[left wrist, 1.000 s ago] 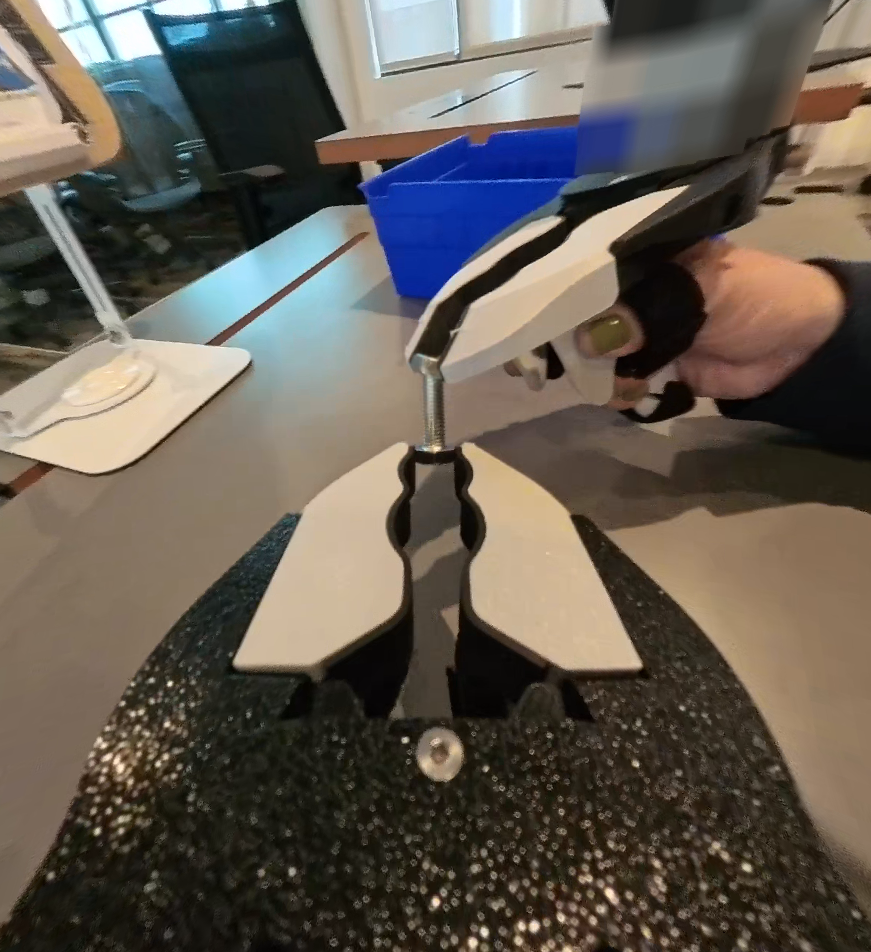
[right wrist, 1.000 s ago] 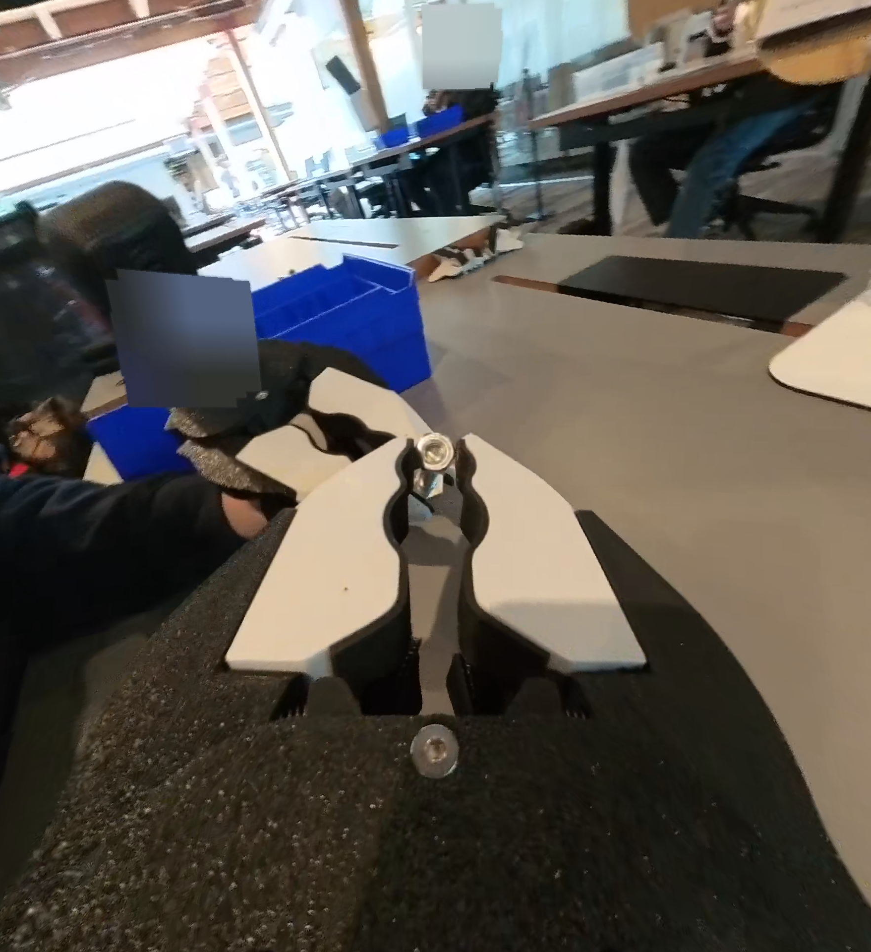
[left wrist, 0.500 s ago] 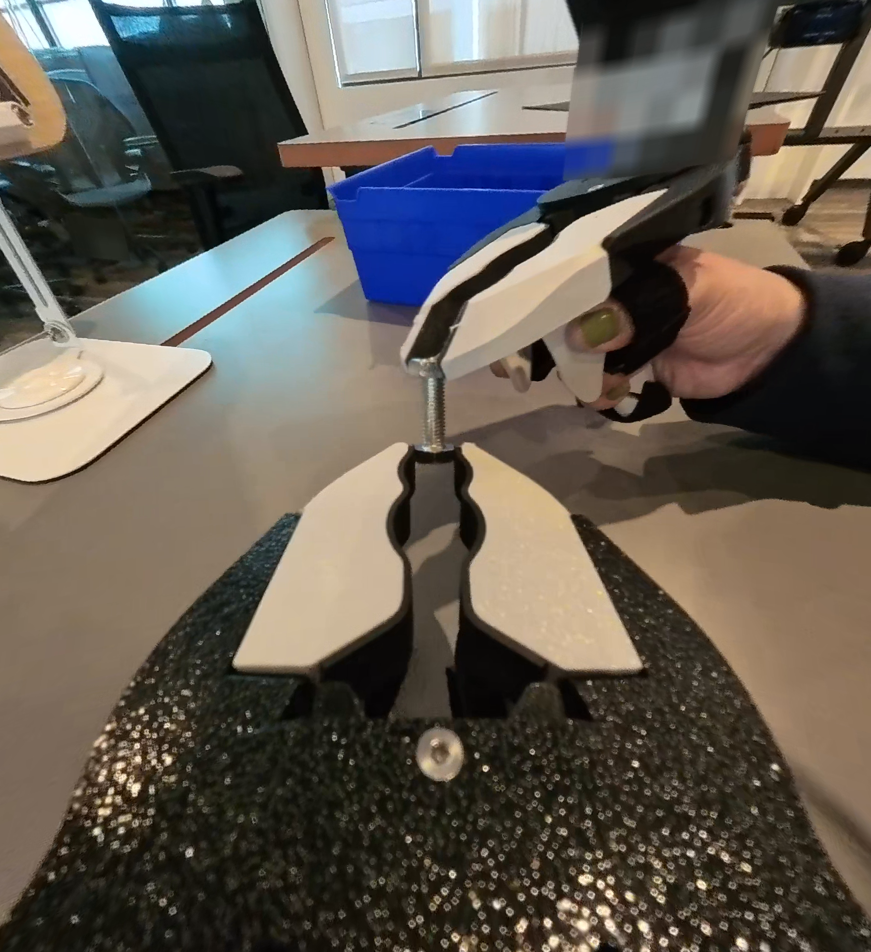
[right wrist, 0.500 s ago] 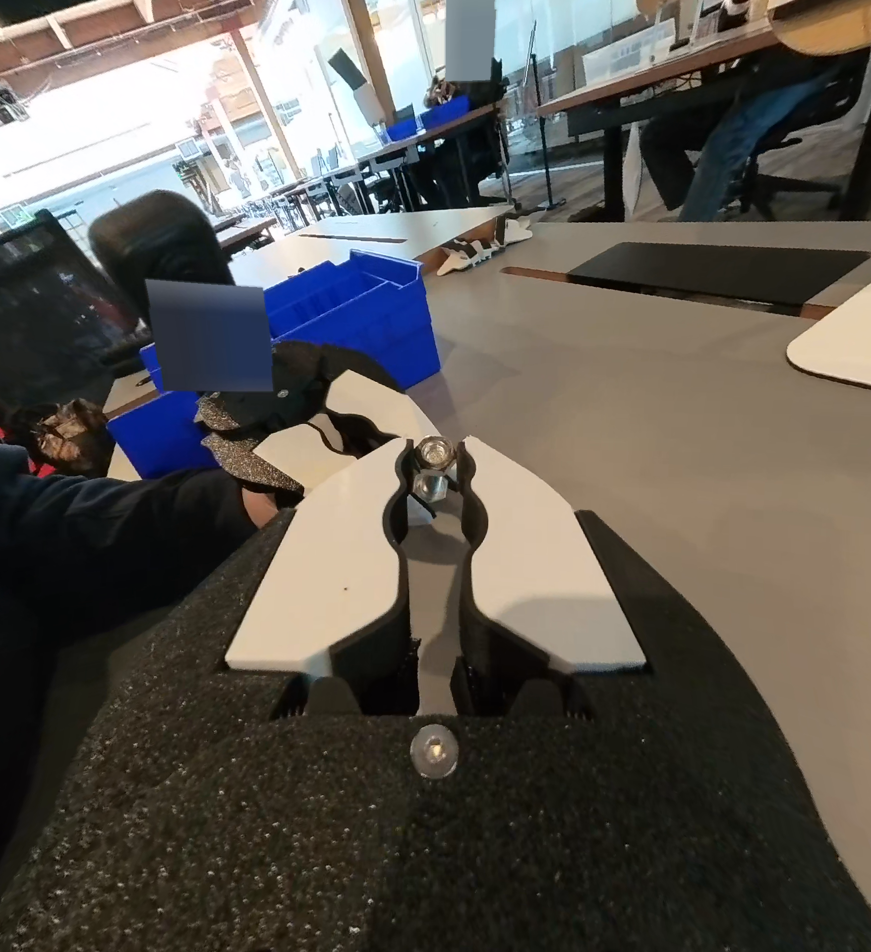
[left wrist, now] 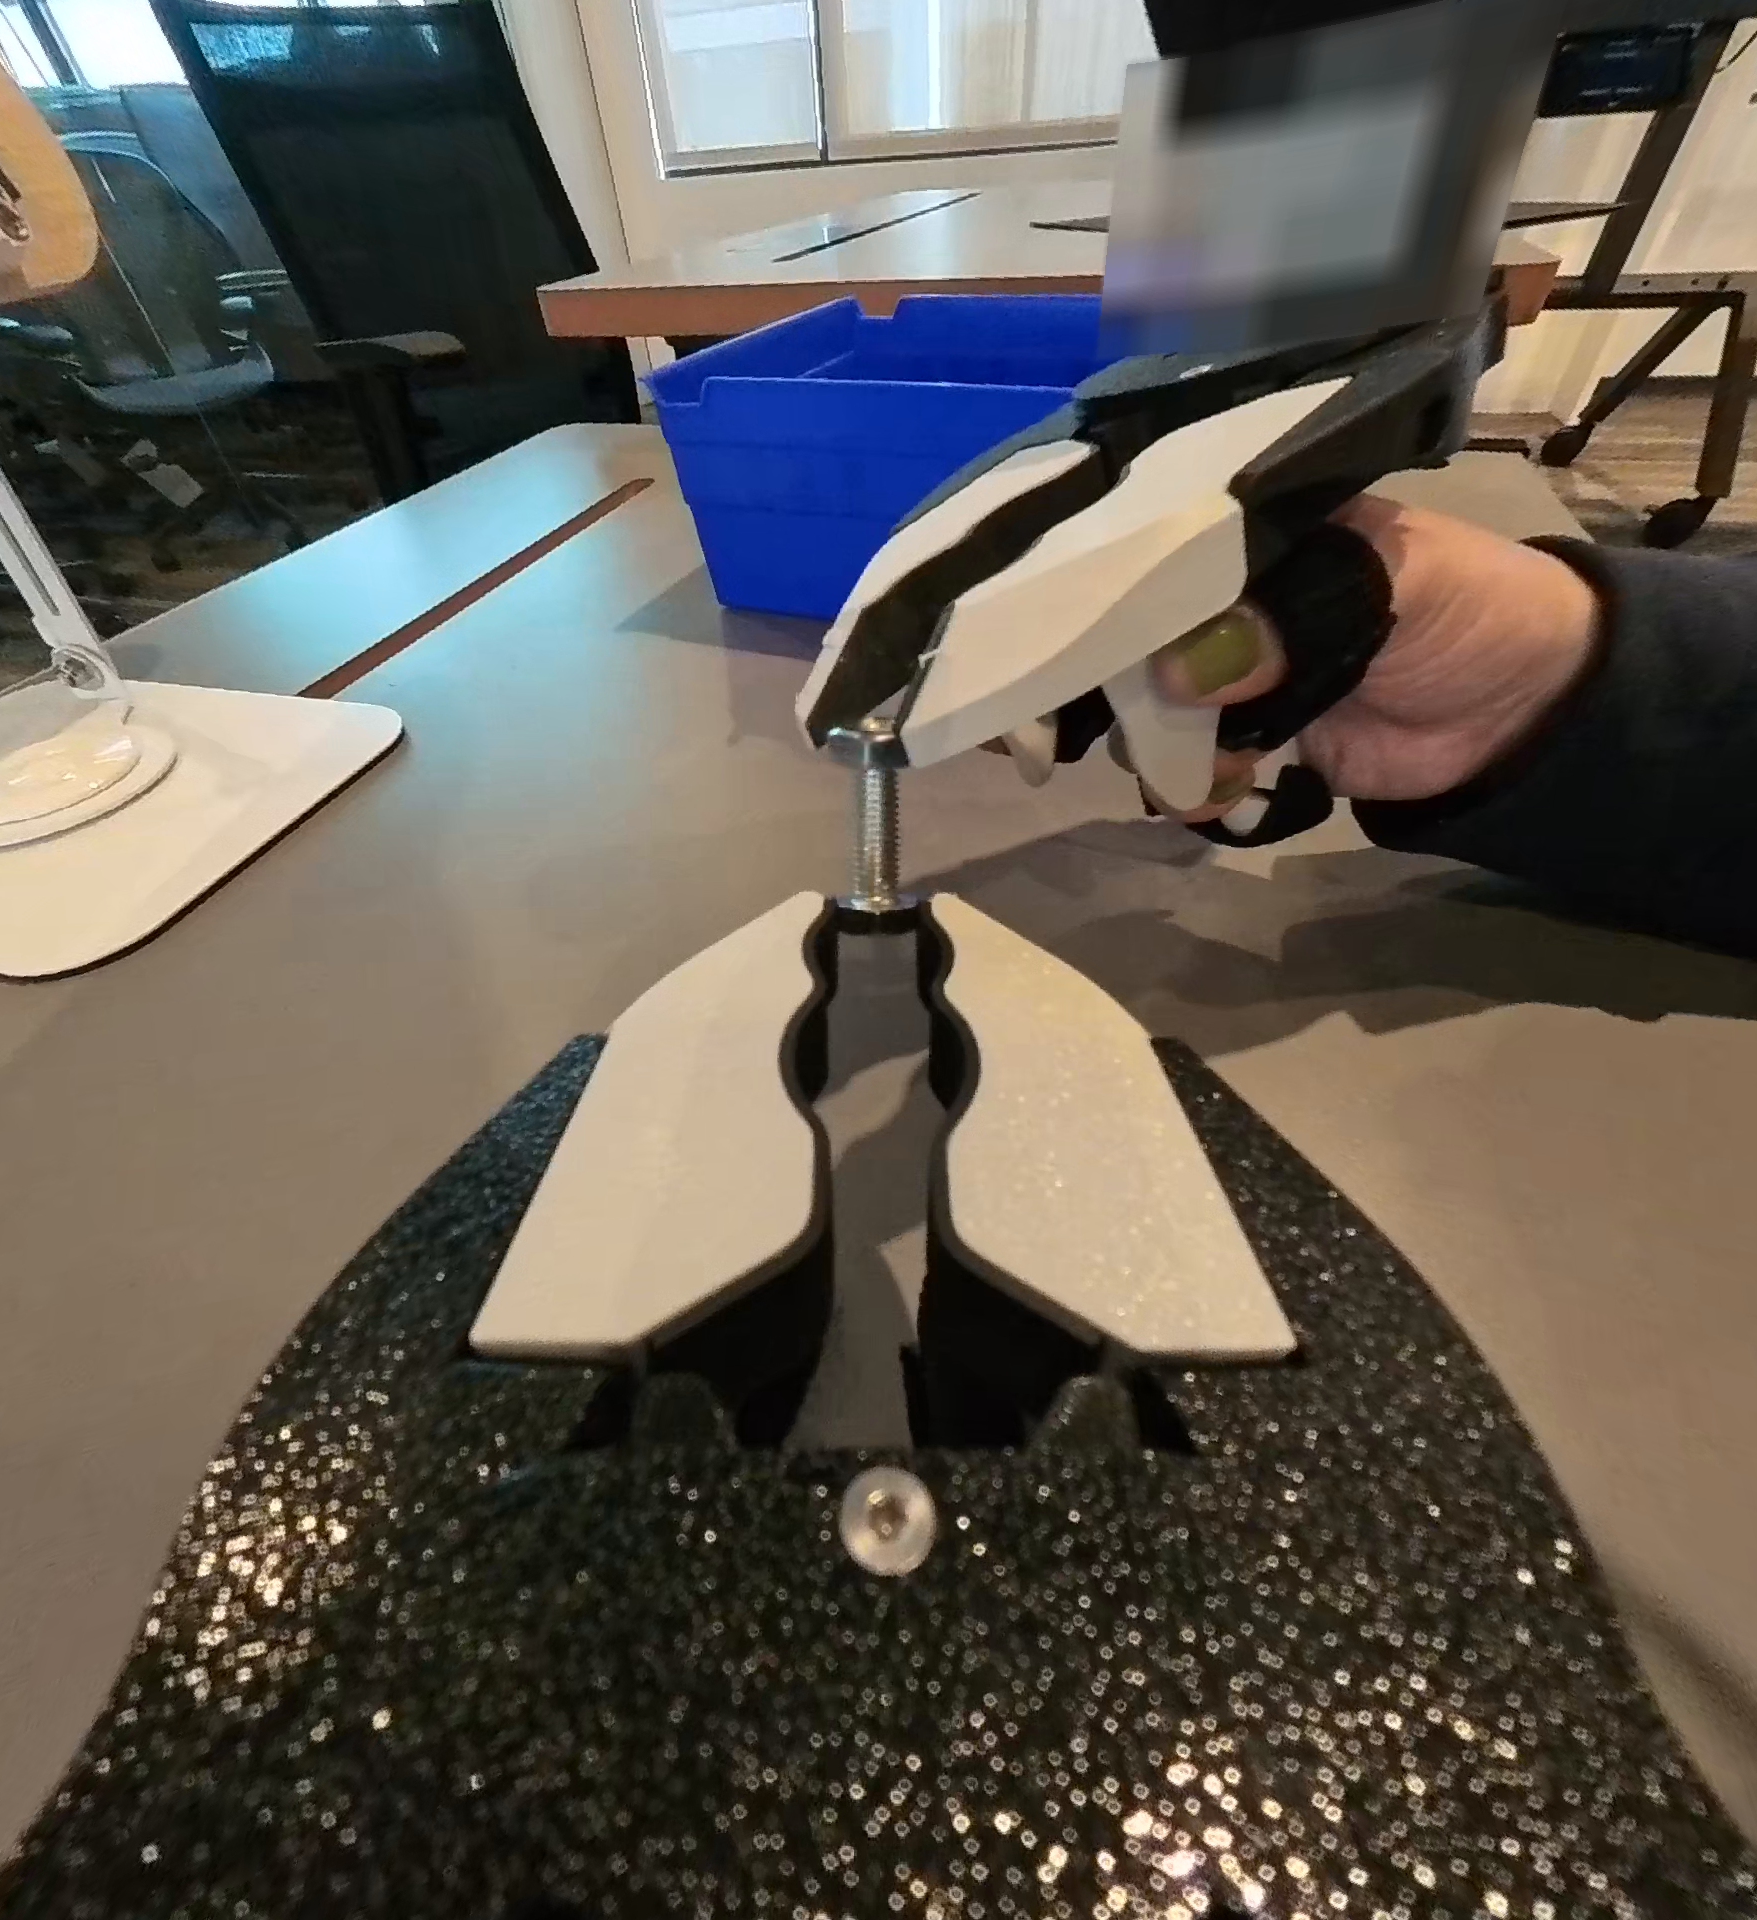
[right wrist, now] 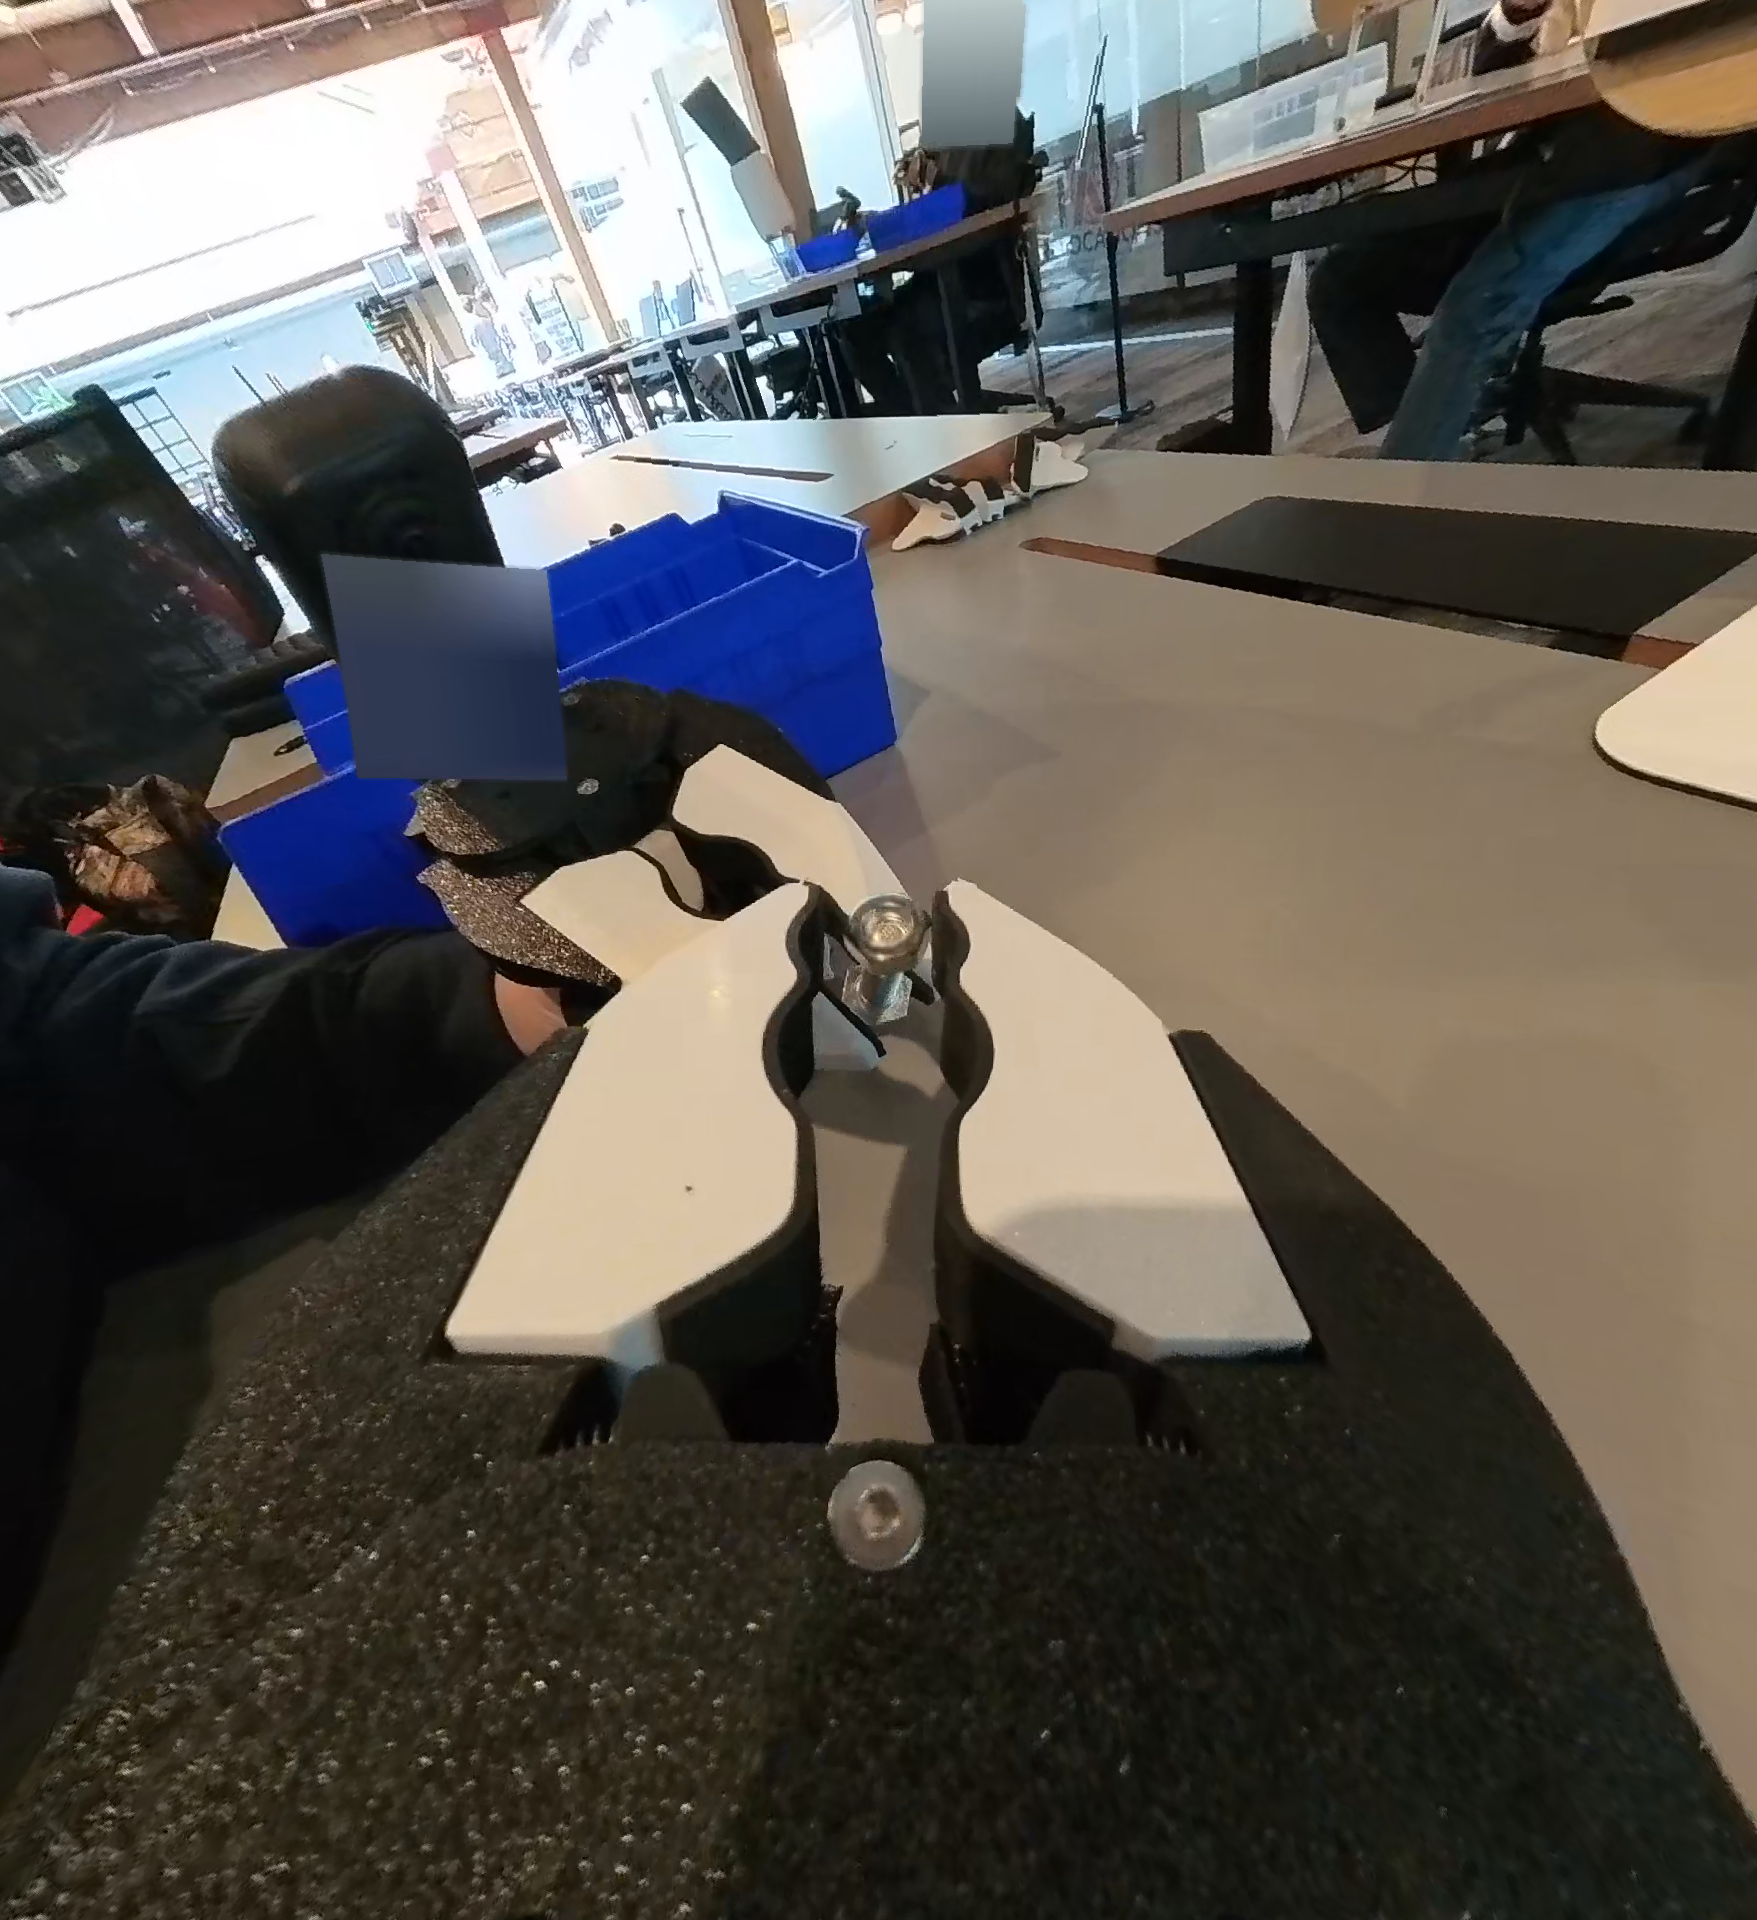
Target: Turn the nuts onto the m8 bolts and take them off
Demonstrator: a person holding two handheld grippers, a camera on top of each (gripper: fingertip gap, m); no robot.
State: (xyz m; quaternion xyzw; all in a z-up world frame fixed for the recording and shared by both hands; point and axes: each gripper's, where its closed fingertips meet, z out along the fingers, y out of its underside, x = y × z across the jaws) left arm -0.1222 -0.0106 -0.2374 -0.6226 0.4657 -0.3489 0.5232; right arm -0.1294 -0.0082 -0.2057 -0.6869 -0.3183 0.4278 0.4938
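Standing upright above the grey table [left wrist: 438, 1039]: one silver bolt [left wrist: 872, 831], head uppermost. Nut [left wrist: 876, 906] on its lower end, pinched between the left gripper [left wrist: 876, 914] fingertips. Right gripper [right wrist: 879, 940] fingers bracket the bolt head; contact cannot be told, a slight gap showing. Blue bin [left wrist: 853, 457] behind; white stand base [left wrist: 178, 821] to the left.

Both grippers [left wrist: 876, 914] [right wrist: 876, 920] have white, wavy-edged fingers with black inner linings on a black, speckled body bearing one silver screw [left wrist: 886, 1538]. The person's sleeve [left wrist: 1684, 748] is dark navy.
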